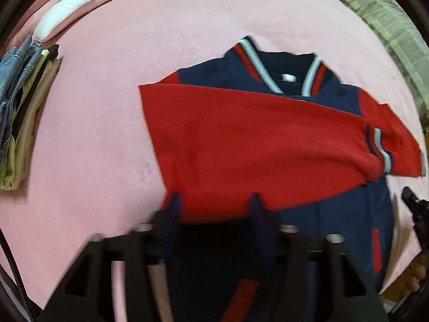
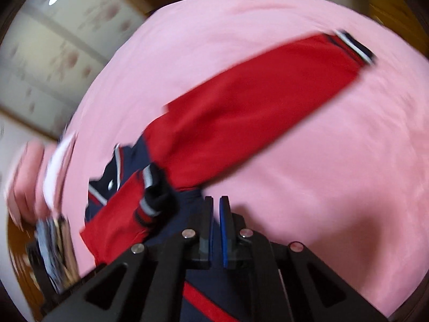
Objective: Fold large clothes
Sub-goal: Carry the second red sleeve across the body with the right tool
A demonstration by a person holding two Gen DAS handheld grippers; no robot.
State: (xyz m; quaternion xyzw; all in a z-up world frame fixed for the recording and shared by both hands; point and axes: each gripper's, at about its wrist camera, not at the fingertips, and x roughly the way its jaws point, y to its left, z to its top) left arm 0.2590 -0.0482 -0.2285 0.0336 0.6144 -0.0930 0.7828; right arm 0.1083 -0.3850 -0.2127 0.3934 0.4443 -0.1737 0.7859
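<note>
A navy jacket with red sleeves lies on the pink blanket. One red sleeve is folded across its chest. My left gripper is open above the jacket's lower part, its fingers wide apart and nothing between them. In the right wrist view the other red sleeve stretches out over the blanket. My right gripper has its fingers nearly together with nothing between them, over the navy body. The right gripper also shows at the left wrist view's right edge. Both views are blurred.
A stack of folded clothes lies at the blanket's left edge, with pink and white pillows behind it. A pale green quilt lies at the far right. A wall and wooden floor show beyond the bed.
</note>
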